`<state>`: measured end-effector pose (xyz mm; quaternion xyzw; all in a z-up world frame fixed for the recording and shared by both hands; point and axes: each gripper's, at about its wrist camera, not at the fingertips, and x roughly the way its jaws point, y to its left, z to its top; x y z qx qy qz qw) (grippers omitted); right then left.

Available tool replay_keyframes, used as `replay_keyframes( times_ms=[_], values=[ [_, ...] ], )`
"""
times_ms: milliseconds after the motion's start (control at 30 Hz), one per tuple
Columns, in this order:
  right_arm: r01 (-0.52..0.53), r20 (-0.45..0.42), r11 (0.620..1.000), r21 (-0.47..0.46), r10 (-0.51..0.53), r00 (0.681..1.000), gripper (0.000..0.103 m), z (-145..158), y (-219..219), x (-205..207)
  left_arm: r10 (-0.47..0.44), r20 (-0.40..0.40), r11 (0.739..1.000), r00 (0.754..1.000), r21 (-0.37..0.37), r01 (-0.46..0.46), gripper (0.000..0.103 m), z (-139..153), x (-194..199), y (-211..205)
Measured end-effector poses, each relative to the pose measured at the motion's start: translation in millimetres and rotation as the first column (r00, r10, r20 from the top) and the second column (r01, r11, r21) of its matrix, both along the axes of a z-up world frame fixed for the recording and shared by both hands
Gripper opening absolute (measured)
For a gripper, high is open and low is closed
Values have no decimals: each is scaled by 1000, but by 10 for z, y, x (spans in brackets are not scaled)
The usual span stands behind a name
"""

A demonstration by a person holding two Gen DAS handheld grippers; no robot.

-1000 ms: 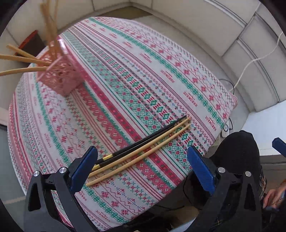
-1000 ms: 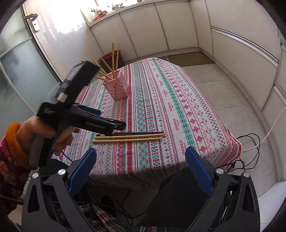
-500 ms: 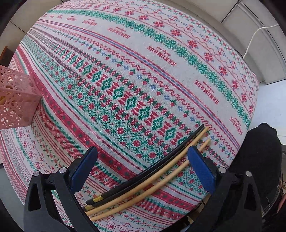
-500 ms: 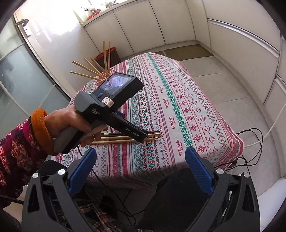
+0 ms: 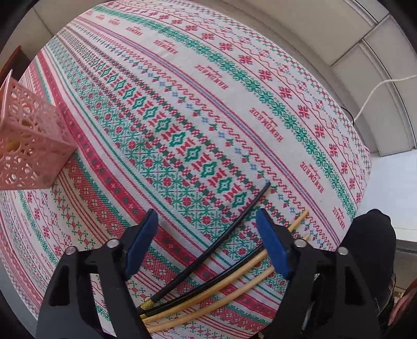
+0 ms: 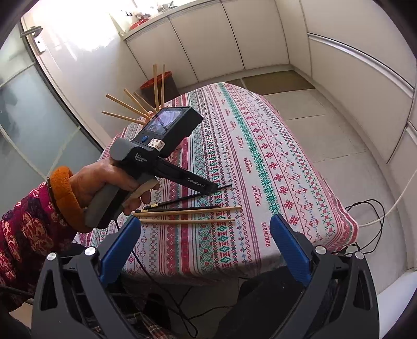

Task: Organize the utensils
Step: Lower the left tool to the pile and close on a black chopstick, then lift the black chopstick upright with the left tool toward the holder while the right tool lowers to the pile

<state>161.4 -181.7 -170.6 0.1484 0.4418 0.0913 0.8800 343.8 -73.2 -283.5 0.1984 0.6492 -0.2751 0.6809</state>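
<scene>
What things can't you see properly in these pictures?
- Pink lattice plastic holder: cut off by the left edge in the left wrist view; hidden behind the hand-held left gripper in the right wrist view.
- Pale wooden chopsticks: part hidden behind the blue pads as the jaws close.
- Second black chopstick: partly under the wooden ones.
- Items on the far counter: too small and washed out.

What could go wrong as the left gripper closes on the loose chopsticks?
1. The left gripper is closing around one black chopstick that is angled away from the rest; it may roll or skew.
2. Its right finger sits over the second black chopstick and two bamboo chopsticks, and may drag them.
</scene>
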Motion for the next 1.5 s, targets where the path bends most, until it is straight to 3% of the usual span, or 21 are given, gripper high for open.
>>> replay_keyframes(
  times_ms=[33, 133, 200, 300, 367, 433, 667, 867, 967, 1033, 1100, 1267, 1500],
  values=[
    [-2, -4, 1000, -2, 2, 1000, 96, -10, 12, 5, -12, -15, 1000, 1000, 8, 12, 58, -30, -9, -34],
    [-7, -17, 1000, -15, 7, 1000, 96, -39, 36, 10, -56, 22, 997, 998, 49, 55, 57, -32, -65, -162],
    [-1, -23, 1000, -29, 0, 1000, 96, -56, 32, 13, -82, 43, 994, 996, 72, 79, 51, -41, -106, -230],
    [24, -39, 1000, -17, -24, 999, 96, -79, -15, 30, -111, 73, 990, 991, 101, 103, 40, -18, -159, -279],
    [46, -58, 999, -1, -46, 997, 96, -106, -70, 59, -116, 86, 990, 990, 93, 108, 26, 21, -237, -339],
    [71, -69, 997, 18, -70, 995, 96, -133, -126, 94, -119, 106, 990, 987, 82, 111, 13, 58, -264, -263],
    [180, -149, 968, 177, -155, 977, 96, -270, -308, 484, -59, 270, 998, 961, 37, 51, 6, 379, -440, 361],
    [235, -246, 912, 337, -155, 957, 95, -512, -161, 870, 50, 469, 998, 882, -60, -25, 4, 1095, -852, 1135],
    [231, -268, 876, 424, -123, 956, 87, -653, -27, 1014, 134, 531, 990, 837, -118, -83, 4, 1420, -1002, 1398],
    [228, -274, 872, 434, -113, 955, 78, -718, 79, 1099, 199, 556, 977, 807, -174, -121, 4, 1573, -1066, 1566],
    [234, -308, 879, 415, -106, 945, 68, -808, 178, 1173, 259, 573, 962, 778, -229, -151, 4, 1682, -1169, 1640],
    [298, -418, 896, 328, -145, 897, 57, -987, 351, 1262, 342, 608, 929, 716, -332, -162, 4, 1835, -1258, 1639],
    [375, -532, 905, 200, -221, 818, 56, -1191, 450, 1329, 380, 626, 909, 681, -389, -150, 4, 1915, -1354, 1723]
  ],
)
